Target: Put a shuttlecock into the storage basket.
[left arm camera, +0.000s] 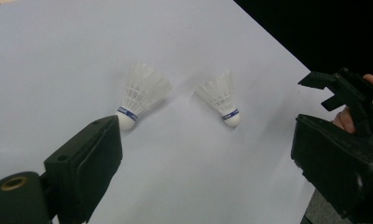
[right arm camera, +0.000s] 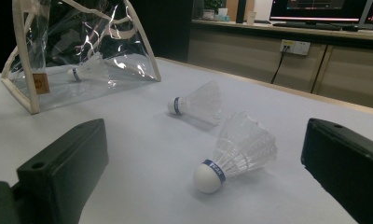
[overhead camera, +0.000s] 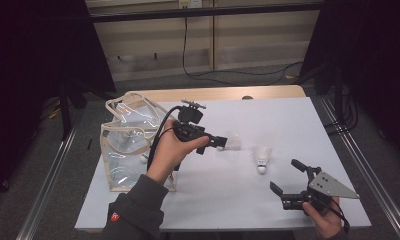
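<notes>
The left gripper (overhead camera: pixel 222 141) is held level over the table (overhead camera: pixel 268 115), pointing to the right, w/ the person's left hand (overhead camera: pixel 169 152) wrapped around its body; its jaws stand wide apart w/ nothing between them, and the cork of the nearer shuttlecock (left arm camera: pixel 139 96) lies just in front of the left jaw tip. The right gripper (overhead camera: pixel 287 176) rests low near the front right corner of the table, jaws also apart and holding nothing, aimed at the second shuttlecock (overhead camera: pixel 262 159), which lies on its side on the white surface, cork toward that gripper. The two shuttlecocks are near each other but not touching. At the left table edge stands a clear plastic bag (overhead camera: pixel 128 142) w/ beige trim, approx. upright, and a third shuttlecock (right arm camera: pixel 84 70) is inside it. Nothing lies between the grippers and the two shuttlecocks; the middle and far part of the table is free, while the bag overhangs the left edge.
</notes>
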Demonstrator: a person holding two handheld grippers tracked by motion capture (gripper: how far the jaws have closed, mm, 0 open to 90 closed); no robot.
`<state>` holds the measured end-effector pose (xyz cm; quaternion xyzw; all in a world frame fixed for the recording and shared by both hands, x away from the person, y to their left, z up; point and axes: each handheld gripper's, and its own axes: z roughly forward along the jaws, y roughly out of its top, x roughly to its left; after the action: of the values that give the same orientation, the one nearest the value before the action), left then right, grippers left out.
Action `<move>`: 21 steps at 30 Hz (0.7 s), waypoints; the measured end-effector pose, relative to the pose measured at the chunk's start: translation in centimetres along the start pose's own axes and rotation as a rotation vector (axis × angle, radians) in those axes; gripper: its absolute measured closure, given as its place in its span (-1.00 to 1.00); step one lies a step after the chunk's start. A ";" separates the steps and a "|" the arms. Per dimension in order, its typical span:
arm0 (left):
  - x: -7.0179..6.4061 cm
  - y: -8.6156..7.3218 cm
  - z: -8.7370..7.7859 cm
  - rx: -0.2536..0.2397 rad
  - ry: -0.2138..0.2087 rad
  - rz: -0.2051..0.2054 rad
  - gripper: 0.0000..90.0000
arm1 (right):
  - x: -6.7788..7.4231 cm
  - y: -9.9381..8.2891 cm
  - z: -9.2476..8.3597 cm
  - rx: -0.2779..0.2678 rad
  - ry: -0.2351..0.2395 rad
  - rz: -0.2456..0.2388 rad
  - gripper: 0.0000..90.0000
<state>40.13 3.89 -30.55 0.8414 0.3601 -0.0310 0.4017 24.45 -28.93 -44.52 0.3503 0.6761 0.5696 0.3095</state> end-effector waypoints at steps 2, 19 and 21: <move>0.0 -0.1 0.2 -0.001 0.001 -0.006 -0.81 | 0.0 0.0 0.0 0.000 0.000 0.001 -0.99; 0.0 -0.9 2.1 0.010 0.005 -0.008 -0.87 | 0.0 0.0 0.0 -0.003 0.001 0.005 -0.99; 0.0 -1.0 2.3 0.008 0.015 -0.007 -0.87 | 0.0 0.0 0.0 0.000 0.001 -0.003 -0.99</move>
<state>40.07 2.71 -32.74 0.8419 0.3660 -0.0276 0.3956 24.45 -28.97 -44.52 0.3492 0.6766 0.5694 0.3099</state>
